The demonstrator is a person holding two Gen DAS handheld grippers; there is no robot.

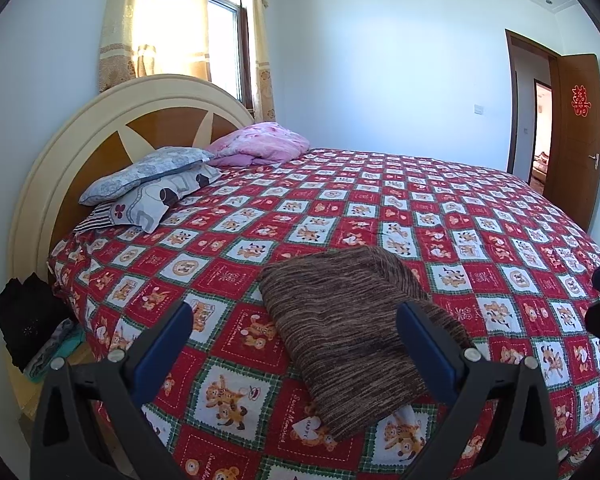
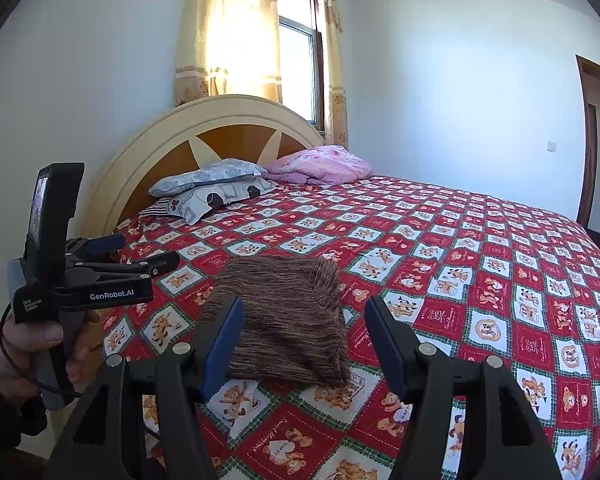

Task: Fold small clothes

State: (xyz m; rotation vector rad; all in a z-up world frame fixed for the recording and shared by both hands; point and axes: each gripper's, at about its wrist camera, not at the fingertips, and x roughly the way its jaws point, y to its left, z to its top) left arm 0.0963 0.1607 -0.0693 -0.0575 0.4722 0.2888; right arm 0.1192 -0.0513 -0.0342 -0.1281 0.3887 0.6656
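Observation:
A folded brown striped knit garment [image 1: 352, 332] lies flat on the red checked bedspread [image 1: 340, 208] near the bed's front edge. It also shows in the right wrist view [image 2: 288, 320]. My left gripper [image 1: 296, 320] is open and empty, held above the bed just short of the garment. My right gripper [image 2: 304, 320] is open and empty, also above the bed in front of the garment. In the right wrist view the left gripper [image 2: 148, 250] shows at the left, held by a hand, off the bed's corner.
Two pillows [image 1: 148, 184] and a pink quilt [image 1: 260, 144] lie by the round headboard [image 1: 100, 128]. Dark and green clothes [image 1: 32, 328] sit on a stand left of the bed. A window with curtains [image 1: 220, 40] is behind; an open door [image 1: 572, 140] is right.

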